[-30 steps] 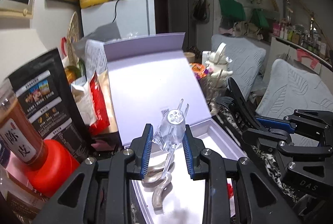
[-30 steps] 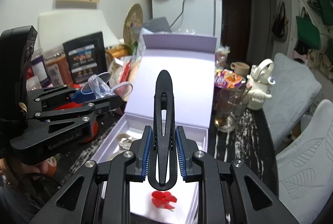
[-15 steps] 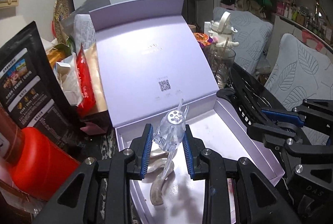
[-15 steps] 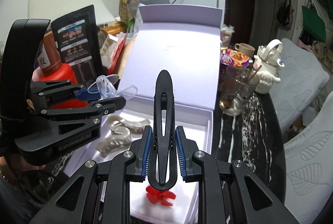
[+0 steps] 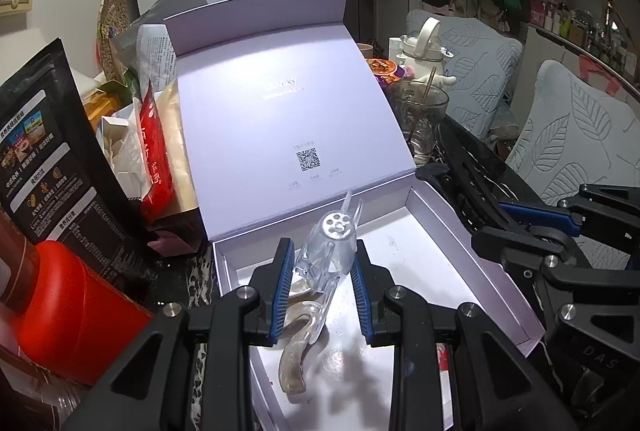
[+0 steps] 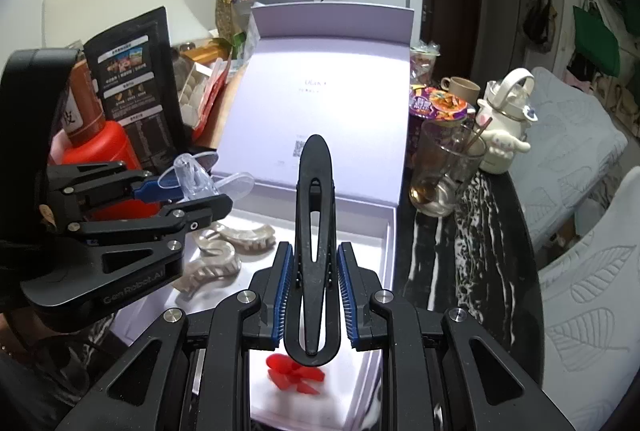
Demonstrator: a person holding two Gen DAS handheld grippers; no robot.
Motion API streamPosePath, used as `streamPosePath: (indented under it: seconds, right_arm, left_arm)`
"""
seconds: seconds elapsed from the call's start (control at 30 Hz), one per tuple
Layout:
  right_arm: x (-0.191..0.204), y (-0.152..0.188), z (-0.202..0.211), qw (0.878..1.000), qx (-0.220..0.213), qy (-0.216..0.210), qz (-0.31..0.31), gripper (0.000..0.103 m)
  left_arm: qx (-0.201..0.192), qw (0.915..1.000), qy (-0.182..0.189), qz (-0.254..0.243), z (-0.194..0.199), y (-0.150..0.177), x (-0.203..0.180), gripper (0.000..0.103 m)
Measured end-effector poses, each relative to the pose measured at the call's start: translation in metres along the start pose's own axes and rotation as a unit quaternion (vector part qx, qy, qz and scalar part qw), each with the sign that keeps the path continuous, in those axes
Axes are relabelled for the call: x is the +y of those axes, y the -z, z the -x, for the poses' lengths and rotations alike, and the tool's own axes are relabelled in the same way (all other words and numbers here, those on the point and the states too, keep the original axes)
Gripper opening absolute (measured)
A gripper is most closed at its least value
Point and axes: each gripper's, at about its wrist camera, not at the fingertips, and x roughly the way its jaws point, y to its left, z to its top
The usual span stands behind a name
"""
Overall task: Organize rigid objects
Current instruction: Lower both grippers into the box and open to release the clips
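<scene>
My left gripper point(image 5: 320, 267) is shut on a clear plastic hair clip point(image 5: 330, 251), which hangs over the open lavender box point(image 5: 460, 251). In the right wrist view the same left gripper point(image 6: 188, 187) holds the clear clip point(image 6: 196, 177) above the box's left side. My right gripper point(image 6: 312, 283) is shut on a long black hair clip point(image 6: 314, 231) that points upward over the box point(image 6: 386, 243). Inside the box lie pearly beige claw clips point(image 5: 294, 351) point(image 6: 224, 251) and a small red clip point(image 6: 294, 373).
The box lid point(image 5: 280, 119) stands open at the back. A red-capped bottle point(image 5: 68, 311), a black pouch point(image 5: 44, 159) and snack bags point(image 5: 154, 147) crowd the left. A glass point(image 6: 444, 171), a noodle cup point(image 6: 438, 107) and a white kettle toy point(image 6: 506, 123) stand to the right on the dark marbled table point(image 6: 480, 251).
Both grippers have come down toward the box and tilted downward, each still holding its clip. More of the box floor and the beige clips now shows.
</scene>
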Motion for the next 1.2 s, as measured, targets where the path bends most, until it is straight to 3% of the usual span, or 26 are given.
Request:
streamPosePath:
  seconds: [0.3, 0.53, 0.63, 0.7, 0.73, 1.07, 1.2]
  right_arm:
    - [-0.004, 0.003, -0.015, 1.000, 0.022, 0.004, -0.006, 0.023]
    - [-0.006, 0.003, -0.015, 1.000, 0.027, 0.008, -0.013, 0.023]
    - [-0.007, 0.003, -0.015, 0.999, 0.030, 0.011, -0.014, 0.023]
    - [-0.009, 0.003, -0.016, 0.999, 0.033, 0.013, -0.018, 0.023]
    - [-0.009, 0.003, -0.017, 0.999, 0.035, 0.014, -0.020, 0.023]
    - [-0.009, 0.004, -0.015, 0.999, 0.038, 0.016, -0.020, 0.028]
    - [-0.009, 0.004, -0.010, 0.999, 0.033, 0.018, -0.020, 0.035]
  left_arm:
    - [0.014, 0.9999, 0.000, 0.009, -0.008, 0.000, 0.001, 0.028]
    - [0.065, 0.9970, 0.017, 0.039, -0.027, 0.002, 0.005, 0.029]
    - [0.067, 0.9969, 0.004, 0.041, -0.028, 0.003, 0.007, 0.043]
    - [0.063, 0.9971, -0.002, 0.042, -0.026, 0.003, 0.008, 0.071]
    - [0.059, 0.9972, -0.003, 0.045, -0.025, 0.003, 0.008, 0.075]
    - [0.055, 0.9974, -0.011, 0.044, -0.020, 0.000, 0.009, 0.076]
    - [0.051, 0.9976, -0.020, 0.043, -0.016, -0.002, 0.008, 0.076]
